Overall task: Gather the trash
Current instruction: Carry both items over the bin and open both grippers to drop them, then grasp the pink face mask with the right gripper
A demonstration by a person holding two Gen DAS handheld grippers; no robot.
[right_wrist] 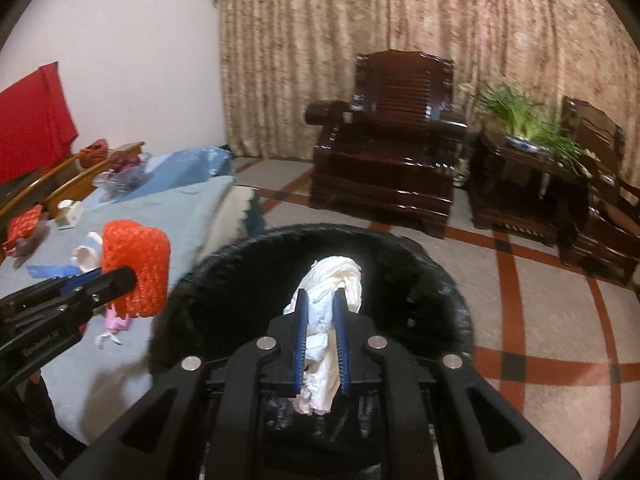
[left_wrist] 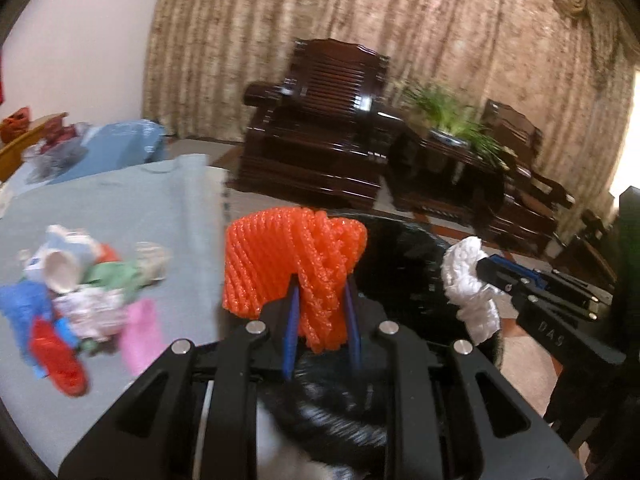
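My left gripper is shut on an orange foam net and holds it over the near edge of the black-lined trash bin. It also shows in the right wrist view, at the bin's left. My right gripper is shut on a crumpled white tissue above the open bin. The tissue also shows in the left wrist view. A pile of mixed trash lies on the pale blue cloth to the left.
Dark wooden armchairs and a side table with a green plant stand by the curtain. A tiled floor lies right of the bin. More clutter sits at the cloth's far end.
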